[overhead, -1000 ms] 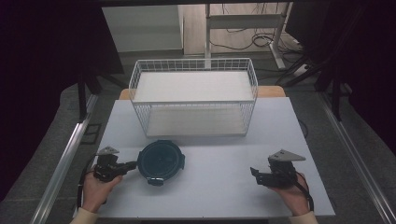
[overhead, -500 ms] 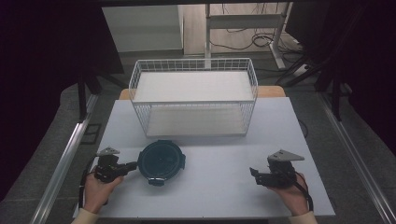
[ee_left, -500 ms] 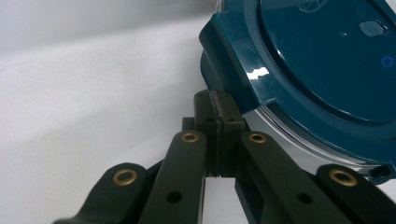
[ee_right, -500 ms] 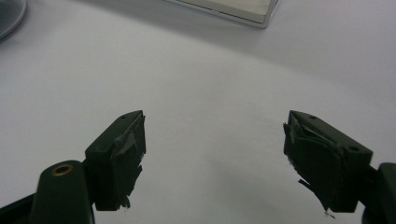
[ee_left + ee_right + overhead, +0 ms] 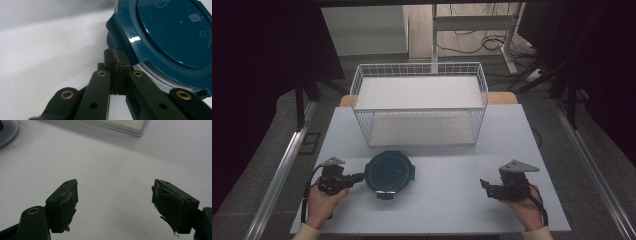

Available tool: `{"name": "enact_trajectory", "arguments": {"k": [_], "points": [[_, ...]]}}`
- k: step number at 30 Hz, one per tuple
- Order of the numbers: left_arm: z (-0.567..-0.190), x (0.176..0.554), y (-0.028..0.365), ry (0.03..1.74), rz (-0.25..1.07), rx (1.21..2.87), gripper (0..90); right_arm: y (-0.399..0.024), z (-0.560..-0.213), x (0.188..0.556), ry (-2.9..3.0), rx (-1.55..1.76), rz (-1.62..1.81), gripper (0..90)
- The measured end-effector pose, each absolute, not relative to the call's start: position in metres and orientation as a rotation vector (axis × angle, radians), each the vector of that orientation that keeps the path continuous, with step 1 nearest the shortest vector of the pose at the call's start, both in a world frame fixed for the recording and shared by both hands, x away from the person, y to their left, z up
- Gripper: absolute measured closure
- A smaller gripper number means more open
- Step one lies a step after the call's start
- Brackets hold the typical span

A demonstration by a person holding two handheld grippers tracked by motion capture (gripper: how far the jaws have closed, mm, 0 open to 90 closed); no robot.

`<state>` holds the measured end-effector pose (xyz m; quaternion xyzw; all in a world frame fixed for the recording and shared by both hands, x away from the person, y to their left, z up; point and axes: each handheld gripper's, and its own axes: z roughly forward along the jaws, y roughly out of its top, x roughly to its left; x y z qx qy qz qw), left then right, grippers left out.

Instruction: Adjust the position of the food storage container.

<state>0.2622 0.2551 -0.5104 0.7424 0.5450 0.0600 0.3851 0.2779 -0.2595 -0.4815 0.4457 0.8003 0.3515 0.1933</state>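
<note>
A: Looking from the left of the frame, what do you see first?

B: At the lower left, the left gripper (image 5: 357,178) lies low on the table (image 5: 452,200), its jaws pressed together with nothing between them. The tips are just beside the rim of the round teal lid (image 5: 389,172), perhaps touching it.

A: Has something changed compared with a second ago?

B: Almost nothing. The lid lies in the same place, in front of the white wire basket (image 5: 419,102), and both hands are nearly where they were. So I judge the work on the lid is only beginning.

A: And at the lower right?

B: The right gripper (image 5: 486,187) rests there, jaws spread, holding nothing, well apart from the lid.
</note>
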Motion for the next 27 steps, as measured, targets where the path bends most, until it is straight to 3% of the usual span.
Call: {"name": "enact_trajectory", "arguments": {"k": [27], "points": [[-0.505,0.276,0.183,1.251,0.062,1.985,90.0,-0.259,-0.480,0.278,2.229,1.248,0.995,21.1]]}}
